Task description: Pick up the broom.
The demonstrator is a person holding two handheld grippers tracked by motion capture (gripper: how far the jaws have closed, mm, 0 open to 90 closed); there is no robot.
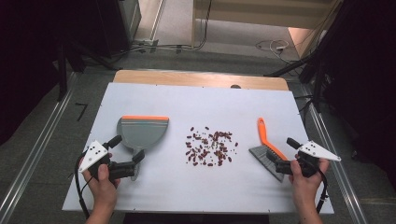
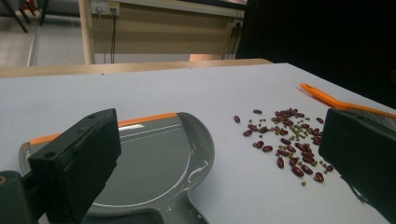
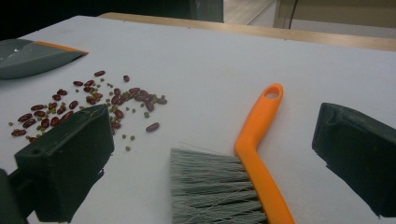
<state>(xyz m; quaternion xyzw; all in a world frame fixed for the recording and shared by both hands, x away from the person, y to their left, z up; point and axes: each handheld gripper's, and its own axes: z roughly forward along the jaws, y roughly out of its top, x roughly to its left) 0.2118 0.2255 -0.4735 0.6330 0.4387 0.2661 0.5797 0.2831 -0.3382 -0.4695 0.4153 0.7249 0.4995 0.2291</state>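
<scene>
A grey dustpan [image 1: 142, 131] with an orange lip lies left of centre, its handle pointing at the person. My left gripper [image 1: 127, 148] stands open, one jaw on each side of that handle, touching nothing. In the left gripper view the dustpan [image 2: 154, 154] sits low between the wide jaws of the left gripper [image 2: 219, 142]. Several red and green beans [image 1: 210, 147] [image 2: 289, 140] [image 3: 93, 102] are scattered mid-table. An orange-handled brush [image 1: 265, 140] [image 3: 257, 140] lies to the right. My right gripper [image 1: 283, 150] [image 3: 217, 137] is open with its jaws either side of the brush's head.
The white board [image 1: 196, 100] covers a wooden table whose far edge [image 1: 201, 78] shows beyond it. Bare white surface lies behind the beans and along the near edge. Dark floor, metal rails and cables surround the table.
</scene>
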